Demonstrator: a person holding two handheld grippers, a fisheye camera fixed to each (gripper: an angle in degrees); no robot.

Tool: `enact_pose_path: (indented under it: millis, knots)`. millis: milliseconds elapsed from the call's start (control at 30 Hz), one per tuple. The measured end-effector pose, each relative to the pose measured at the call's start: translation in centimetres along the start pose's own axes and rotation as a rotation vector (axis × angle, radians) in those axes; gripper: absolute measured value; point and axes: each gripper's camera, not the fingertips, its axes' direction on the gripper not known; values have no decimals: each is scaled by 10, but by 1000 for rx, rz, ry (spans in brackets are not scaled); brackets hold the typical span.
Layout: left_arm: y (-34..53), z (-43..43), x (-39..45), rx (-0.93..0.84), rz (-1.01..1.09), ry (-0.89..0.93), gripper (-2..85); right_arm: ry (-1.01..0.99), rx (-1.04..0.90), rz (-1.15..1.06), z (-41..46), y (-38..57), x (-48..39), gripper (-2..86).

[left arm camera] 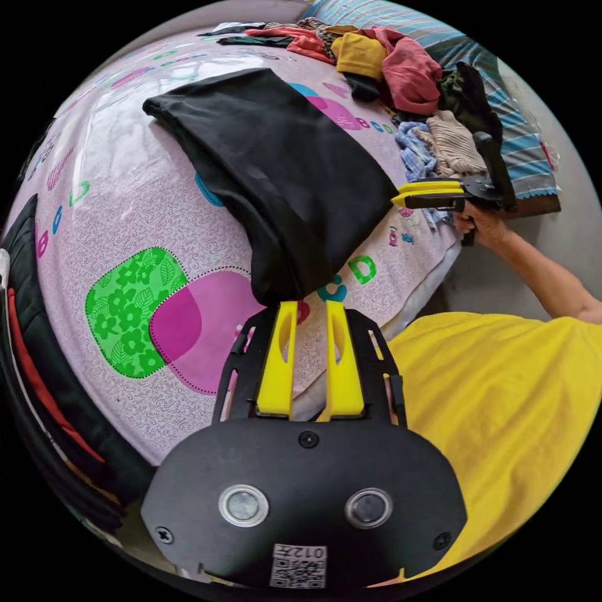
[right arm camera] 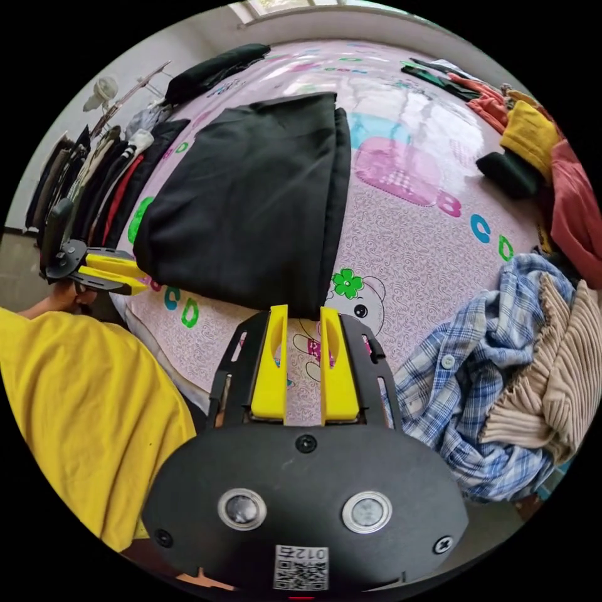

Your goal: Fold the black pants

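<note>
Pants point(left arm camera: 276, 175) lay folded on the bed point(left arm camera: 119, 207), one end at its near edge. Left claw point(left arm camera: 311, 307) sat at one near corner of the pants, jaws a narrow gap apart, tips touching cloth; grip unclear. Right claw point(right arm camera: 303, 311) sat likewise at the other corner. A clothes pile point(right arm camera: 539, 251) lay along the bed's right edge.

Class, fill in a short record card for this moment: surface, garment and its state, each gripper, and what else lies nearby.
Surface: patterned bedsheet
Garment: black pants, folded into a flat stack near the bed's edge
Left gripper: at one near corner of the pants, fingers slightly apart
Right gripper: at the other near corner, fingers slightly apart
Nearby: plaid shirt, pile of clothes
</note>
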Motion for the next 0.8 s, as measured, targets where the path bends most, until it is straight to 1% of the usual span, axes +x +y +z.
enact_pose_path:
  millis: [133,233,500,700,800]
  knots:
    - [8,1,13,10,-65,-97,12,-5,-56,-44,7,-18,0,43]
    - [14,-6,22,38,-55,-117,9,14,-78,-85,7,-26,-4,32]
    - [14,-17,41,-8,-16,-157,30,-61,-54,-21,0,-31,14,26]
    - [13,-18,50,-32,3,-242,11,-43,-55,-19,-4,-36,15,25]
    - [14,-27,46,-57,17,-220,3,-45,-60,-5,-7,-38,19,24]
